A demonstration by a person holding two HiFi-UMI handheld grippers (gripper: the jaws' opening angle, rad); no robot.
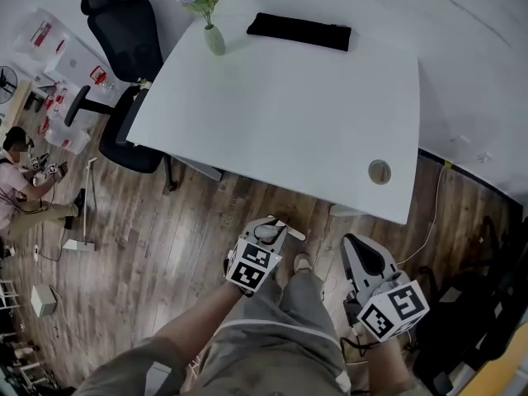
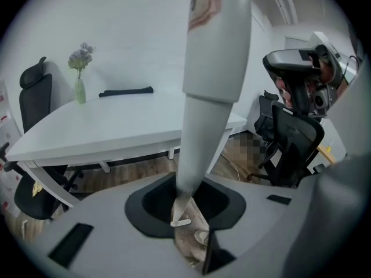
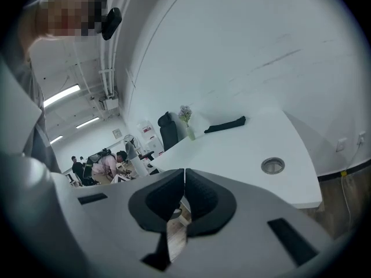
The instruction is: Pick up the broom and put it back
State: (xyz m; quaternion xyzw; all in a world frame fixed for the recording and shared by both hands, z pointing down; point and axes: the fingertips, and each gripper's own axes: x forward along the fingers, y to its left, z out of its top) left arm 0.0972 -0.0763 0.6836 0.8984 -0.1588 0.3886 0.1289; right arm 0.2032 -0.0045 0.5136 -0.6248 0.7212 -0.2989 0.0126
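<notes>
A thick white broom handle rises steeply between the jaws of my left gripper, whose dark pads close round its lower, tapered part. From the head view I see the handle almost end-on as a grey round top in the left gripper, above the person's knees. The broom's head is hidden. My right gripper hangs beside it on the right, apart from the handle. Its jaws meet at the tips with nothing between them.
A white desk stands ahead, bearing a vase of flowers, a black pouch and a round cable port. A black office chair is at its left. A person sits on the wooden floor far left. Another chair stands right.
</notes>
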